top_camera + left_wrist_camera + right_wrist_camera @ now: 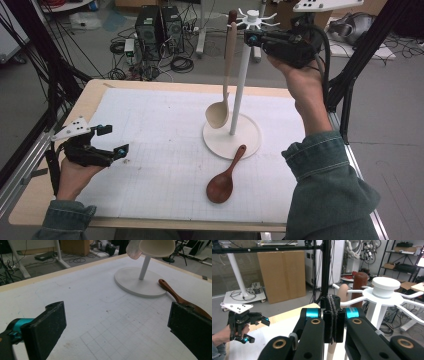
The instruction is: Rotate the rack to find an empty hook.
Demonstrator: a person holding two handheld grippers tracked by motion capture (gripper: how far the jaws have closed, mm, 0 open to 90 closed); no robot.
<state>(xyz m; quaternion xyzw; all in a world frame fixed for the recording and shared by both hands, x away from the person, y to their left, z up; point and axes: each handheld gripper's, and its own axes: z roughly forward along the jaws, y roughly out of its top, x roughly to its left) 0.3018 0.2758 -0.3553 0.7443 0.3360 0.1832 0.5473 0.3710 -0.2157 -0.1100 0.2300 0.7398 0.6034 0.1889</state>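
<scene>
Beside rack top (pixel 253 16), right claw (pixel 248 37) raised.

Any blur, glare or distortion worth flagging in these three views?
High view: soft, even light, no glare on the white mat. Left gripper view: sharp on the brown spoon, near jaws soft. Right gripper view: own jaws close and slightly blurred, background shelves bright.

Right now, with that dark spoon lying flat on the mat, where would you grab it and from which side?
Probably by the handle, coming straight down from above. The dark spoon lies flat, its thin handle sloping up onto the stand's base, so jaws could close across it there. The bowl is wide and rounded, a poorer hold. The open left gripper is nearer.
</scene>
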